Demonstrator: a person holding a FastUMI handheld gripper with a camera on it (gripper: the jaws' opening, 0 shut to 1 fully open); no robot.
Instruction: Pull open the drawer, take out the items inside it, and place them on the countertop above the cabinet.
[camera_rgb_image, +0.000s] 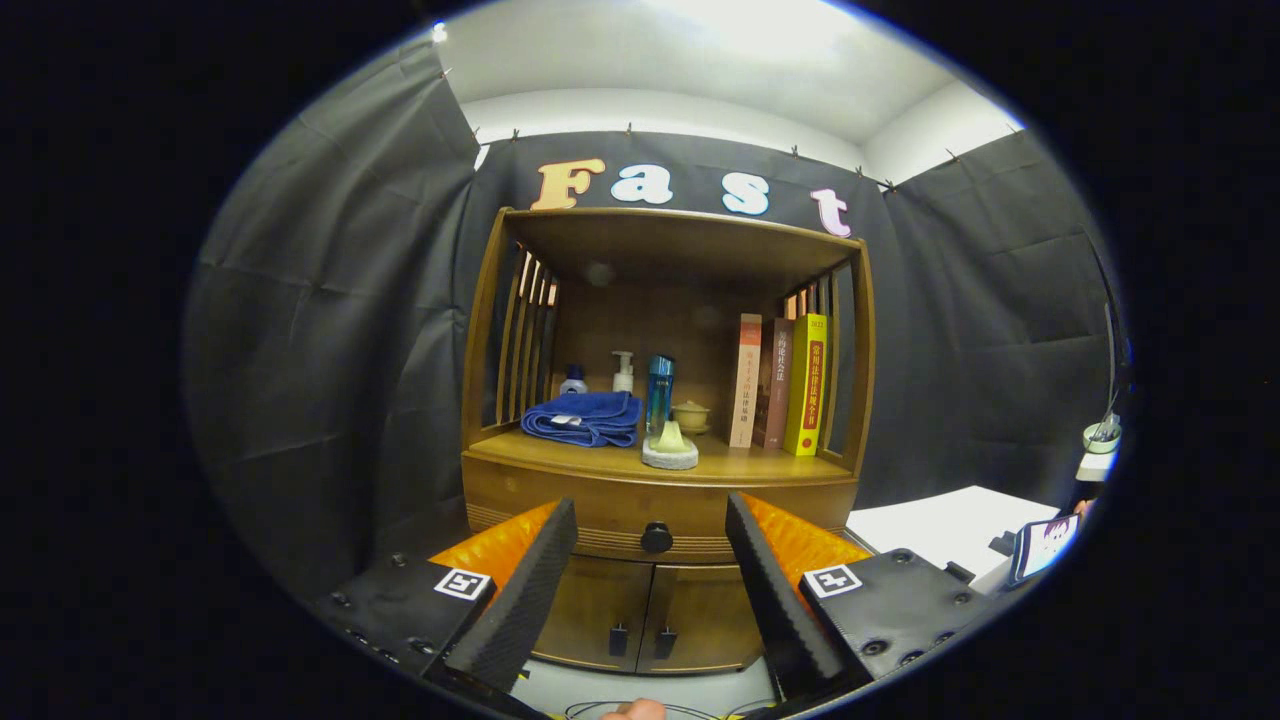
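Drawer (655, 520) first: a shallow wooden front with ribbed grooves along its lower edge and one dark round knob (656, 537) at its centre, shut flush with the cabinet (480, 400). It sits straight ahead of the hand-held gripper (650, 600), the knob showing in the gap between the two fingers and beyond their tips. The fingers stand wide apart, gripping nothing and touching nothing. Below the drawer, two cabinet doors (650, 615) are closed, each with a small dark handle. Just above the drawer runs the countertop (740, 465), the floor of an open wooden niche with slatted sides. On it, beyond the fingers, lie one folded blue towel (585, 417) on the left, two small bottles (622, 372) behind it, one tall blue bottle (659, 394), one pale green lump on a round grey coaster (669, 447), one small lidded cup (691, 415), and three books (778, 383) standing upright on the right. Off to the right of the cabinet, a white bench (950, 525) carries a small lit screen (1045, 545).
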